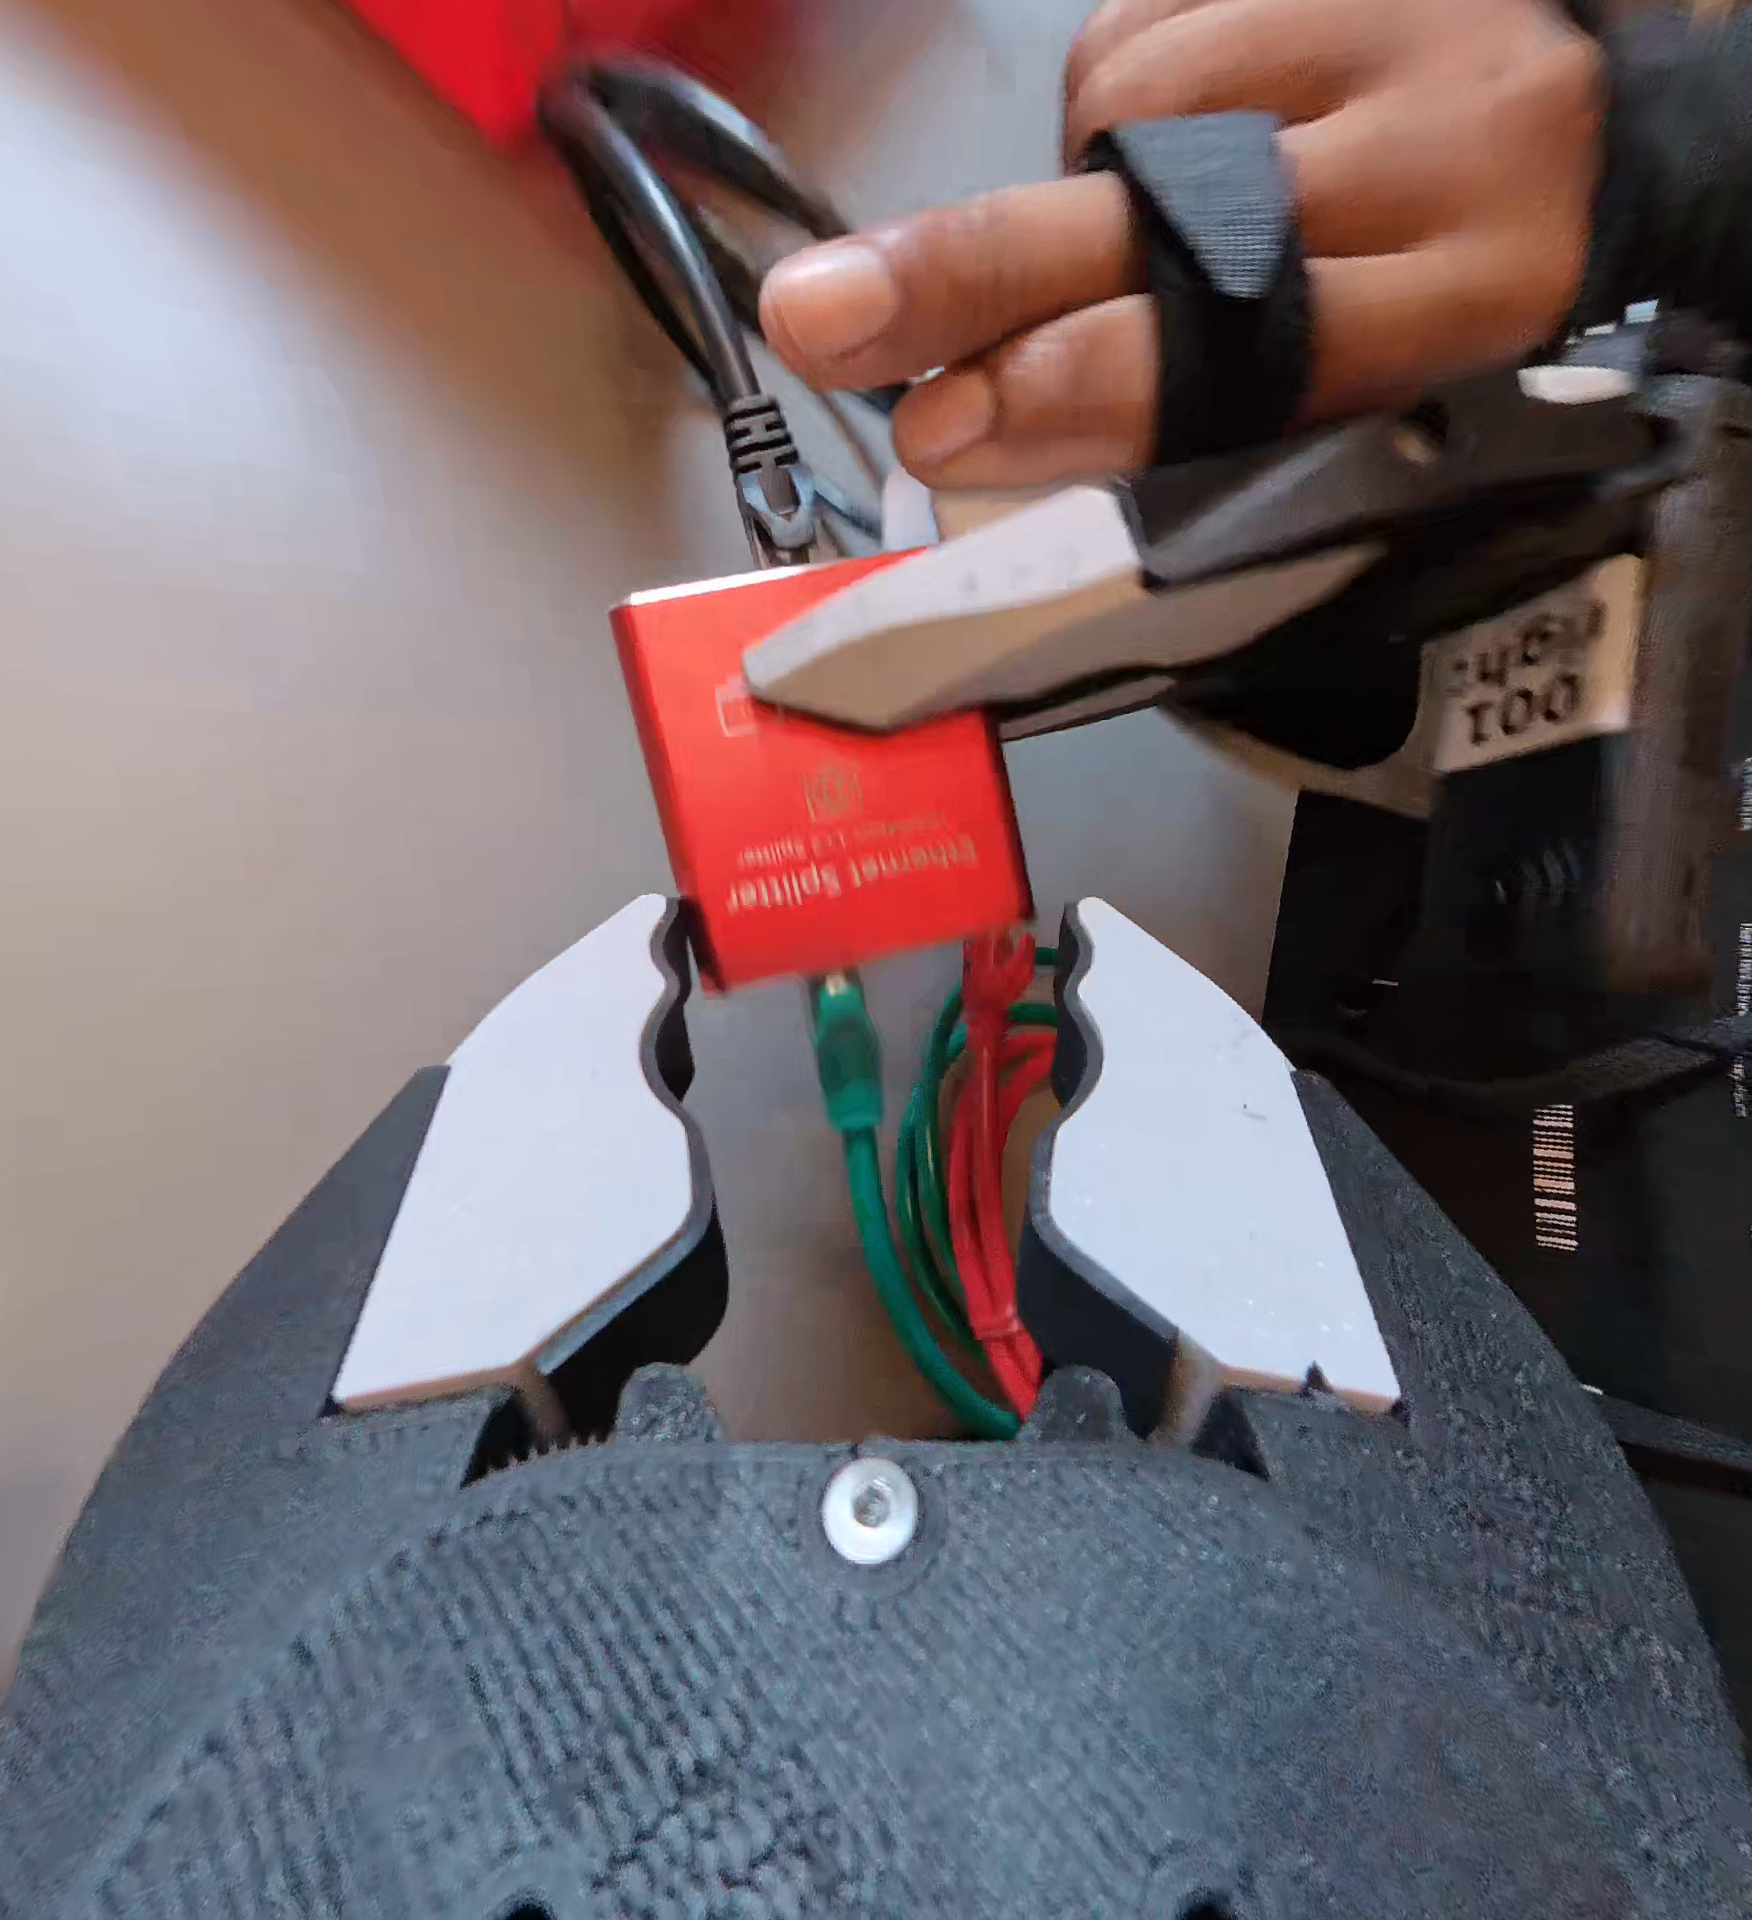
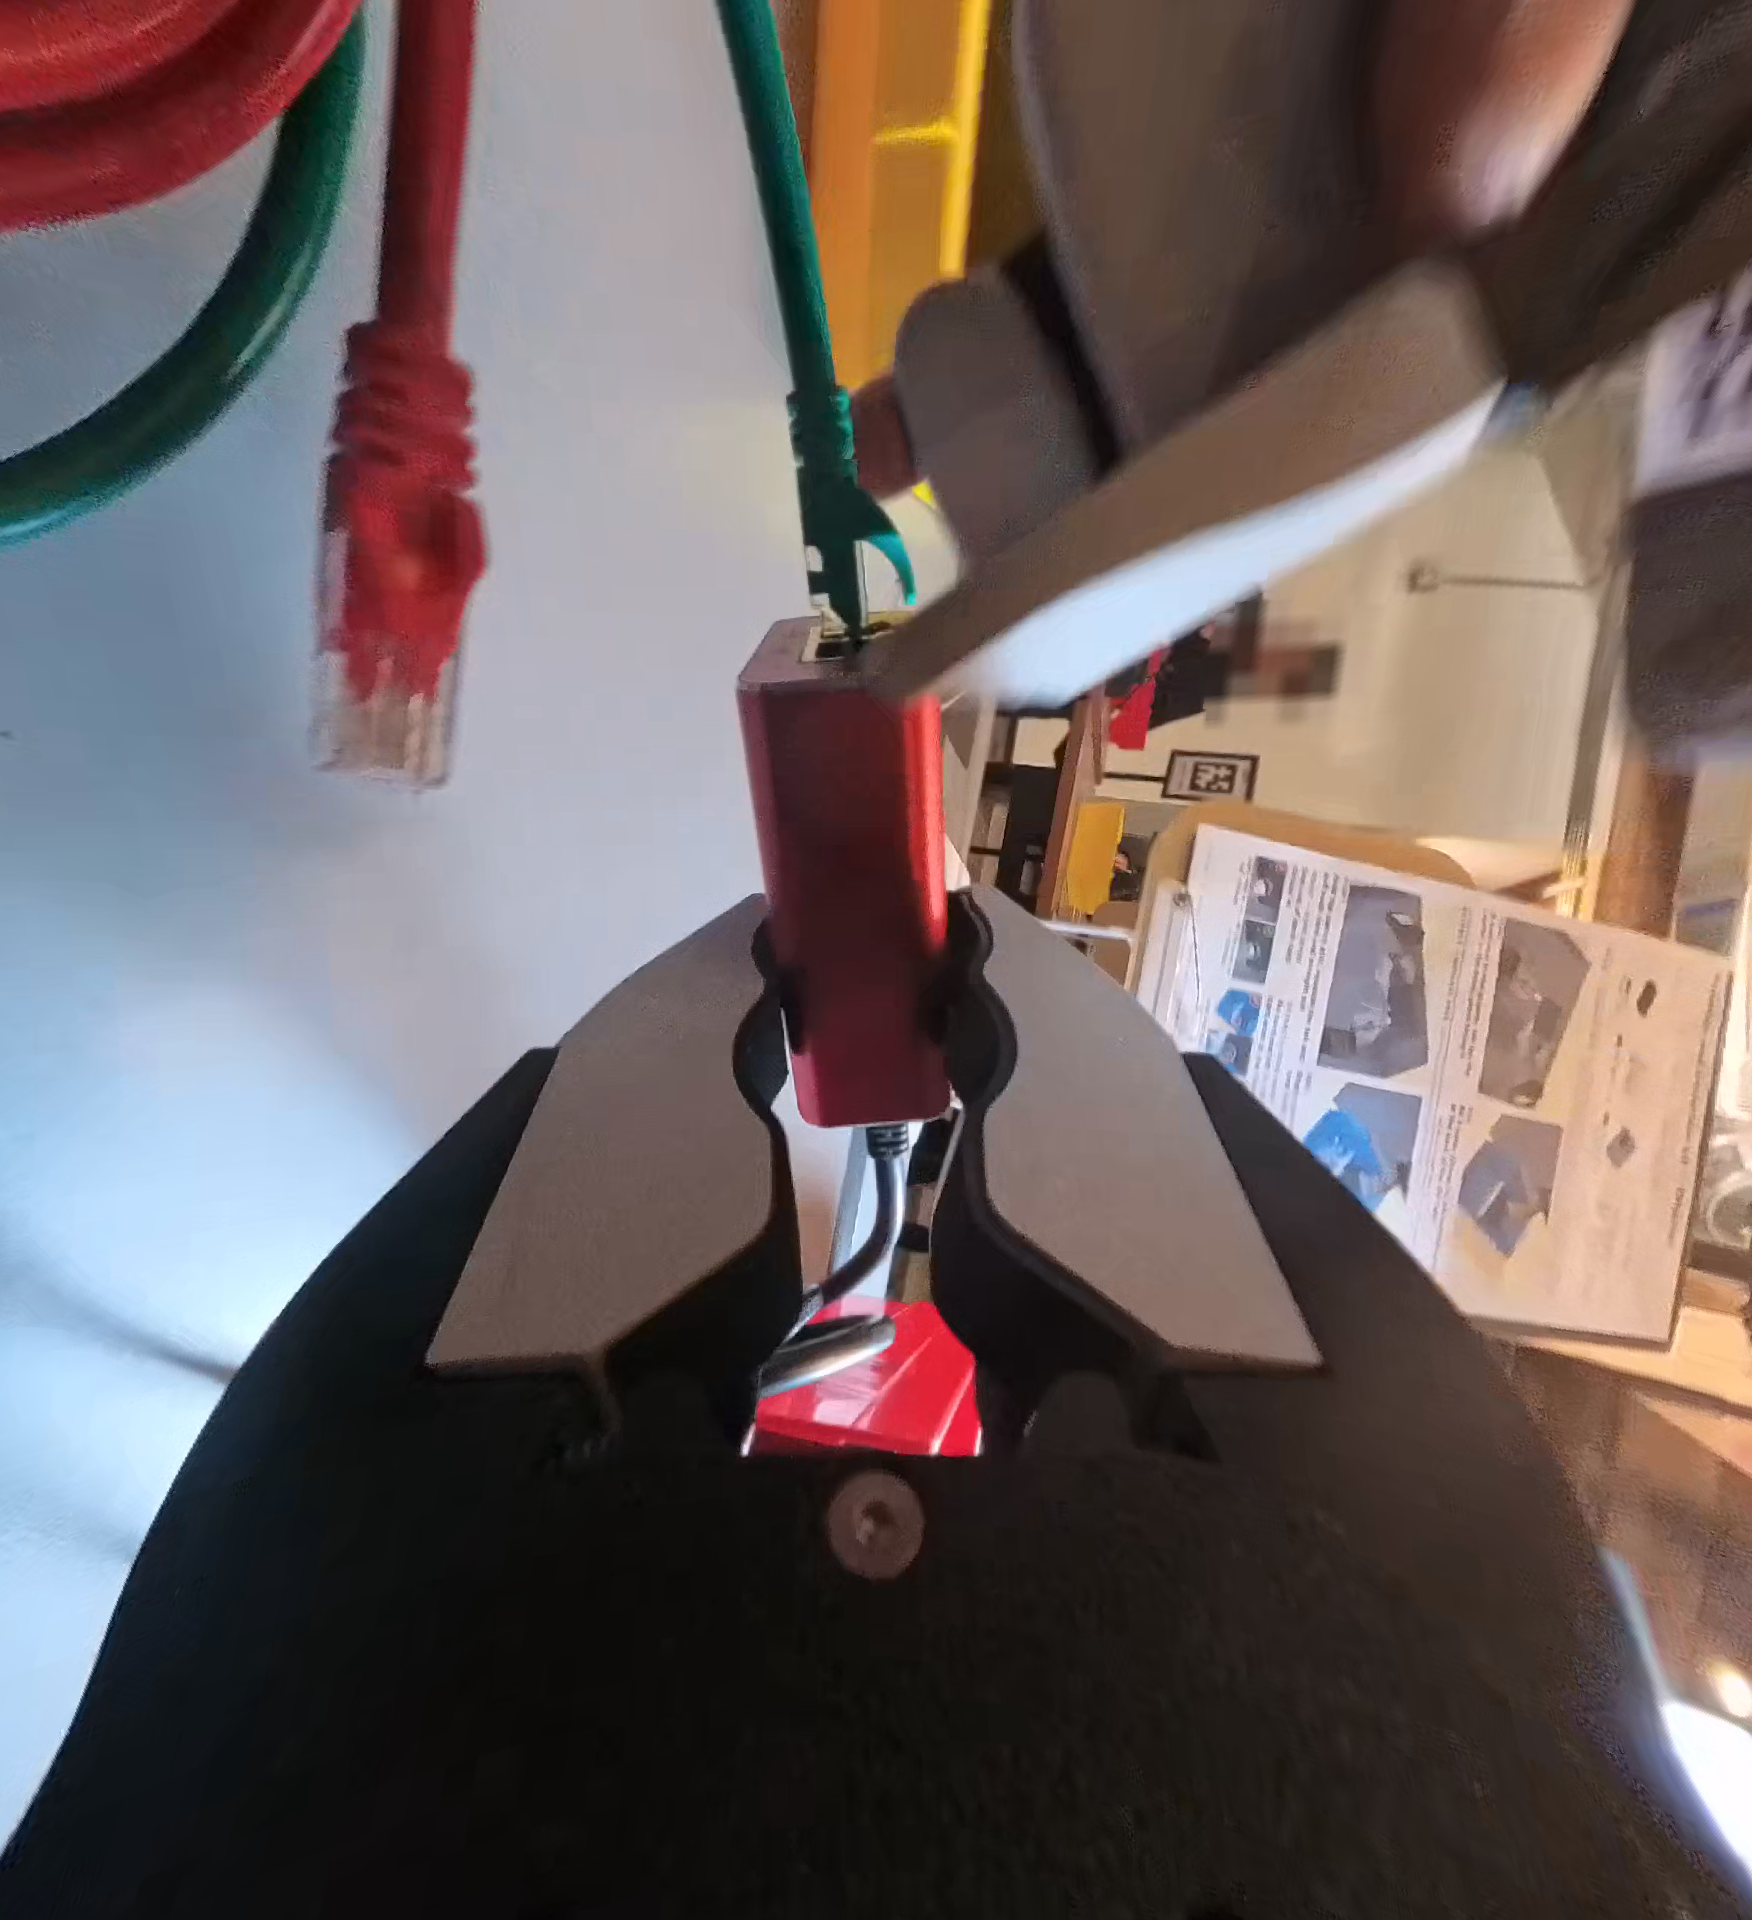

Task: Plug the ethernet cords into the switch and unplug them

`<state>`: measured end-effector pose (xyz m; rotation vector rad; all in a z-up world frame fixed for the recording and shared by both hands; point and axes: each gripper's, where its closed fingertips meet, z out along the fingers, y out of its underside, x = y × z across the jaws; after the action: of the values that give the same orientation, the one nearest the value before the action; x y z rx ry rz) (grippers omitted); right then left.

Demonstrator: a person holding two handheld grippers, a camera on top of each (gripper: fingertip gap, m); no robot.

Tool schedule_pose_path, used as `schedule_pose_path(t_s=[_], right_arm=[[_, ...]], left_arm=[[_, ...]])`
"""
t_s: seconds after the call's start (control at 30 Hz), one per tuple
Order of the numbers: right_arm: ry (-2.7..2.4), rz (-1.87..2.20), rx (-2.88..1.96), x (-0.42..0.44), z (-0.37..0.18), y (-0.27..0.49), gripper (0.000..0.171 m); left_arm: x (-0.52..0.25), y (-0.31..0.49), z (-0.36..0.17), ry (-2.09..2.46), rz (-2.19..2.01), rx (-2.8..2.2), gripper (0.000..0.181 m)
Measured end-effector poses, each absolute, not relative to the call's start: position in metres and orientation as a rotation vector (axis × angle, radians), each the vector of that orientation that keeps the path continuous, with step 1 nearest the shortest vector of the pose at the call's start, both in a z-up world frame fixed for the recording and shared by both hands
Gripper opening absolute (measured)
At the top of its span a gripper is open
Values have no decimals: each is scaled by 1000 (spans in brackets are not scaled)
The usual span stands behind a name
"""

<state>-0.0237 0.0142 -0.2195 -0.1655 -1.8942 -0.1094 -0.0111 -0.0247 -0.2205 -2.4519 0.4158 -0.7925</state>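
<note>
While right tongs (image 2: 867, 997) clamp the switch (image 2: 851, 862), left tongs (image 1: 877, 935) spread beside it

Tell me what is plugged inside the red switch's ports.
A green ethernet plug sits in the red switch; the red plug hangs free. The left claw covers the neighbouring port.

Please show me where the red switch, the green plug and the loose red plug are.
red switch (image 2: 851, 894): right wrist view, narrow side face.
green plug (image 2: 830, 488): right wrist view, boot above the port.
loose red plug (image 2: 389, 582): right wrist view, red boot.
</note>
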Motion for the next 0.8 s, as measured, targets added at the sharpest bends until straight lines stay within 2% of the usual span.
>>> schedule_pose_path(t_s=[0.1,0.2,0.4,0.53,0.8], right_arm=[[-1842,-50,-255,-20,-210,34,27],[-1794,-8,-317,-18,-202,43,27],[-1761,-35,-380,-27,-206,48,28],[-1755,-50,-411,-29,-209,49,28],[-1725,-31,-431,-29,-207,52,28]], left_arm=[[-31,-32,-189,413,-564,-2328,62],[-23,-50,-179,536,-358,-2295,48],[0,-47,-209,757,42,-2308,35],[0,-41,-214,772,146,-2328,29],[-15,-15,-261,731,316,-2397,18]])
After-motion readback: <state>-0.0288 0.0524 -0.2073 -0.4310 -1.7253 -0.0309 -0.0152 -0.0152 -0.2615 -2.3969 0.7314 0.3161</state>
